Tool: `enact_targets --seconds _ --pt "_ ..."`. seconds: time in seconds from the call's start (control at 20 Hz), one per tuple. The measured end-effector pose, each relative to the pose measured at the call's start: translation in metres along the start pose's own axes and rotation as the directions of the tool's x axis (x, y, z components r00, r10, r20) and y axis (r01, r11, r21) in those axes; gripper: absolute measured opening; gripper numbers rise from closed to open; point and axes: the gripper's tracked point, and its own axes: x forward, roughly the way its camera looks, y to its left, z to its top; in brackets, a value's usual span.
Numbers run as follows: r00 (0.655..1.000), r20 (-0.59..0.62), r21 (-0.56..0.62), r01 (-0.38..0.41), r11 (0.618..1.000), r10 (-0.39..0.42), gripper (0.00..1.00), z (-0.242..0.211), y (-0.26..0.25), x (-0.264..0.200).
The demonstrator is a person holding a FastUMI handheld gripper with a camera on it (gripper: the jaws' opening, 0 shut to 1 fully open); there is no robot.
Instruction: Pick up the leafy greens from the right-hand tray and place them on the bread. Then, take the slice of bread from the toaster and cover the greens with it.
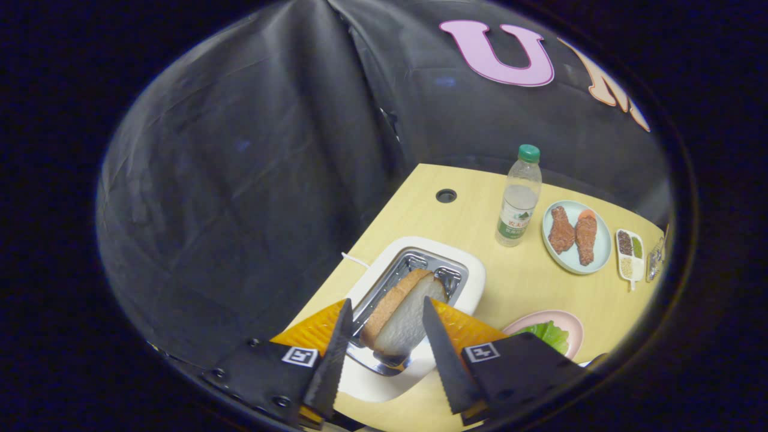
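Gripper view puts your tongs (384,336) spread wide over the toaster (420,282), one finger on each side of the bread slice (399,315) standing tilted in the slot; neither finger appears to press on it, though the contact is hard to judge from this angle. Leafy greens (549,336) lie on the pink plate (570,324) just beyond your right finger. Further back on the table (516,282) stand a water bottle (519,198) and a blue plate (600,252) with two pieces of fried meat (573,234).
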Motion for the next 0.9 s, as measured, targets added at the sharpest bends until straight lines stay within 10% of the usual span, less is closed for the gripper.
enact_targets --seconds 0.45,0.9 --pt "0.997 -0.024 0.007 0.077 0.997 -0.077 0.11 0.000 -0.013 -0.010" --pt "0.995 0.092 0.072 0.024 0.997 -0.030 0.11 0.034 -0.022 -0.059"
